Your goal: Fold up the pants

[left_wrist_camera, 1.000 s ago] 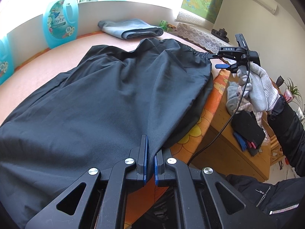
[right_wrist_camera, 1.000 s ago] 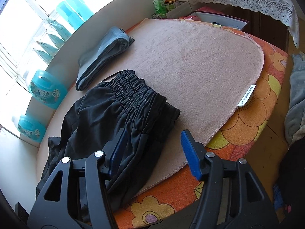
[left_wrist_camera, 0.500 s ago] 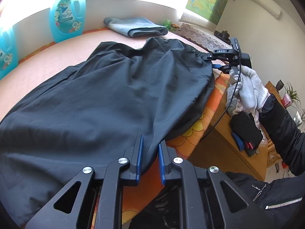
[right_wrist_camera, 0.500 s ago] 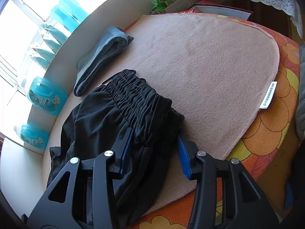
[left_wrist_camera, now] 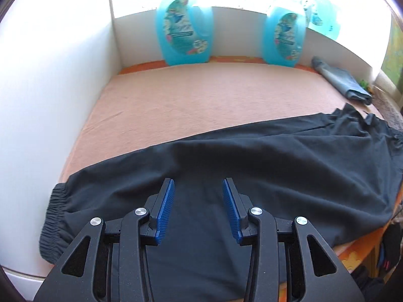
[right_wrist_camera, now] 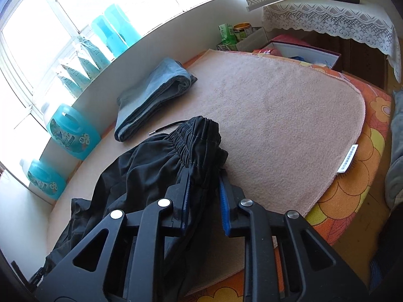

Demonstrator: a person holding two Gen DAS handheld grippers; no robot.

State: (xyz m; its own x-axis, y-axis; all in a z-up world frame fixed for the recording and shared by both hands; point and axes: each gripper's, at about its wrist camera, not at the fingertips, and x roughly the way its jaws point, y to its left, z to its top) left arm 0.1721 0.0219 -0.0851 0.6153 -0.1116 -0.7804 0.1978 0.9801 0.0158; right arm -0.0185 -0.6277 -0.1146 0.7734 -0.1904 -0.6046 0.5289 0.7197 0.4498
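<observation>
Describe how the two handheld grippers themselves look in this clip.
Both match: the left gripper and right gripper have matte black linkage arms with triangular cutouts, round silver pivot bolts, and ribbed blue pads lining each finger. No cables, markings or sleeves visible.

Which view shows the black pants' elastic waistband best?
The right wrist view: the gathered waistband sits centre frame, and the right gripper is closed on the black pants just below it. The left wrist view shows the leg and cuffs; the waist end lies at its right edge.
</observation>
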